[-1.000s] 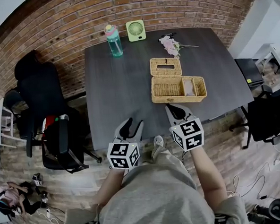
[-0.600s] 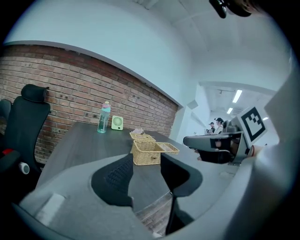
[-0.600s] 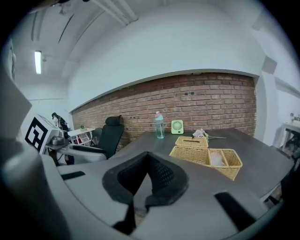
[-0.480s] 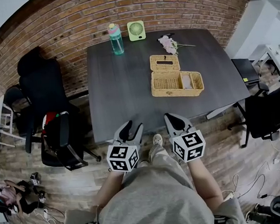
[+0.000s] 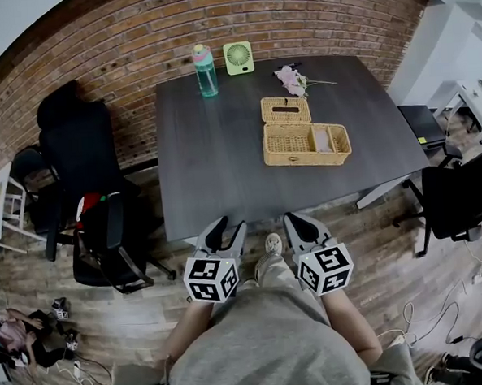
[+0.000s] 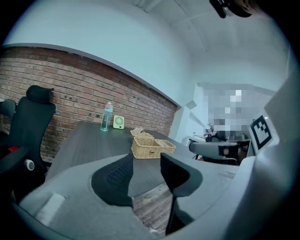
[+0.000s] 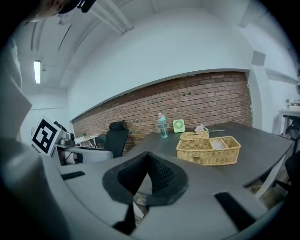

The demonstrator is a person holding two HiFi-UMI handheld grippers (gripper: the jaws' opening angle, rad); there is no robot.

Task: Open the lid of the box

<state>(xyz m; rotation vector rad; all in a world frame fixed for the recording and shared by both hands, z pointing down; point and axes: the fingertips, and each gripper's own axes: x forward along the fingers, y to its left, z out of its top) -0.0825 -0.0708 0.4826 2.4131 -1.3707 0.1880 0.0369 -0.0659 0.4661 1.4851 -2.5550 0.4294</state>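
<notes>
The wicker box [image 5: 305, 143] stands on the dark table [image 5: 215, 165], right of its middle. Its slotted lid [image 5: 286, 110] lies flat behind it, and the compartments are open to view. Both grippers hang below the table's near edge, well short of the box. My left gripper [image 5: 231, 223] is open, with only table and floor showing between its pads [image 6: 117, 176]. My right gripper [image 5: 294, 218] is shut, its jaws meeting at the tip with nothing held. The box [image 7: 208, 150] and lid [image 7: 194, 135] appear far ahead in the right gripper view, and the box [image 6: 151, 147] likewise in the left gripper view.
A teal water bottle [image 5: 206, 70], a small green fan [image 5: 238, 57] and pink flowers [image 5: 291, 79] sit along the table's far edge by the brick wall. Black office chairs [image 5: 75, 149] stand to the left, another chair [image 5: 461, 198] to the right. The person's legs are below the grippers.
Both grippers have drawn back from the table's near edge toward the person. The right gripper was near the box front a second ago. The box and lid have not moved.
</notes>
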